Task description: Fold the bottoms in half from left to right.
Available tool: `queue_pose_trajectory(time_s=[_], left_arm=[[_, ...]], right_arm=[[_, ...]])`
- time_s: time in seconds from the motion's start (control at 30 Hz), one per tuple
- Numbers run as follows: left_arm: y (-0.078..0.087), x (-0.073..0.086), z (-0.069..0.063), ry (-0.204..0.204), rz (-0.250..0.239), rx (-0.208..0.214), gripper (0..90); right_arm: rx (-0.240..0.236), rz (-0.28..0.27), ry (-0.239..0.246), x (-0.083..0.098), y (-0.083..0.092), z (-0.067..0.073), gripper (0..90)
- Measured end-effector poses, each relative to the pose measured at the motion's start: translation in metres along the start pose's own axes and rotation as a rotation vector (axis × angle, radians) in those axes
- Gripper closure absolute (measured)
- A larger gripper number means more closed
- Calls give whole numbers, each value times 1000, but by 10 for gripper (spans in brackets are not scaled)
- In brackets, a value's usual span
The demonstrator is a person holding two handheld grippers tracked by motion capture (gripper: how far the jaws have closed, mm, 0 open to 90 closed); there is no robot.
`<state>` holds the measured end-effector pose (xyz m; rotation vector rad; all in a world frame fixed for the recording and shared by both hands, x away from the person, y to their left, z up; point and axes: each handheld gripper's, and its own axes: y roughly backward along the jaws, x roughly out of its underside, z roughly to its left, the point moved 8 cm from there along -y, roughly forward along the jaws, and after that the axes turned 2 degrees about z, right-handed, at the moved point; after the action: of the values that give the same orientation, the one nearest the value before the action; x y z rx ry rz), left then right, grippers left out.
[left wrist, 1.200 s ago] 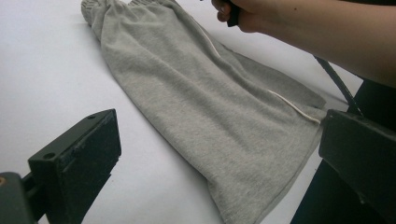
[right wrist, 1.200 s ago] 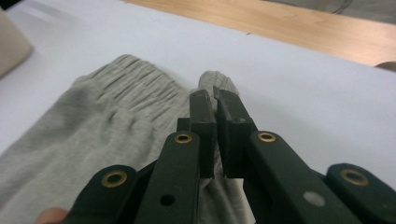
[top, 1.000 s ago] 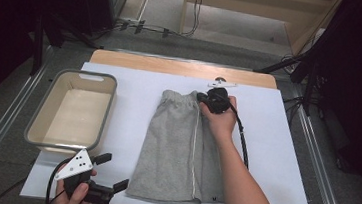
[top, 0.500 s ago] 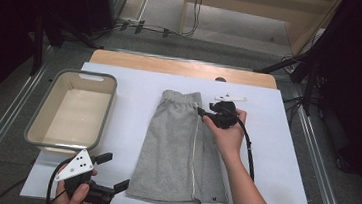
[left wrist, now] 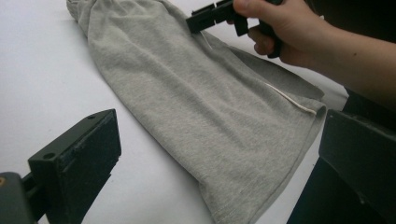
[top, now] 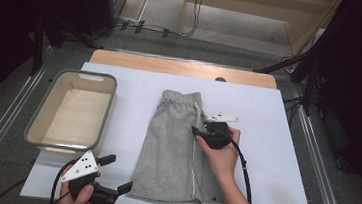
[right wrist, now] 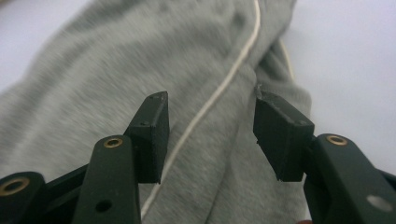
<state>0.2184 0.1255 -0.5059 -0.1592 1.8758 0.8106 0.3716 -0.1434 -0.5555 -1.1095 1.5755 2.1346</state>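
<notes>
The shorts [top: 174,146] lie folded in half lengthwise on the desk [top: 278,116], the bin [top: 37,118] at nine o'clock unused. The right gripper [top: 197,131] has just been closing its fingers, half-wide and empty over the piped seam; the left gripper [top: 117,173], fingers wide, waits at the hem.

The right gripper [top: 197,131] has drawn back from the waistband end of the grey shorts [top: 171,151] toward the counter's near edge and now sits over the white side stripe [right wrist: 210,105] about midway down the garment. Its jaws, shut a second ago, have sprung apart and just narrowed slightly, straddling the stripe without pinching cloth.
</notes>
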Motion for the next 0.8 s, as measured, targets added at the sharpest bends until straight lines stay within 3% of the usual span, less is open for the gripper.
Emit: queue_pose_trajectory(time_s=[0.2, 0.3, 0.47, 0.6, 0.73, 0.8], left_arm=[[-3, 2, -1, -4, 10, 6, 0], [-3, 2, -2, -4, 9, 8, 0], [-2, 2, -2, -1, 8, 6, 0], [-3, 2, -2, 0, 10, 9, 0], [-4, 3, -3, -4, 17, 14, 0], [-4, 3, -3, -7, 17, 15, 0]], right_arm=[[-78, -32, -40, 4, 4, -5, 729], [-122, -41, -60, 2, 10, -9, 806], [-137, -68, -78, -4, 25, -14, 821], [-115, -76, -56, -9, 35, -18, 821], [-82, -29, -75, -2, 27, -32, 808], [-73, -23, -83, 3, 22, -36, 714]])
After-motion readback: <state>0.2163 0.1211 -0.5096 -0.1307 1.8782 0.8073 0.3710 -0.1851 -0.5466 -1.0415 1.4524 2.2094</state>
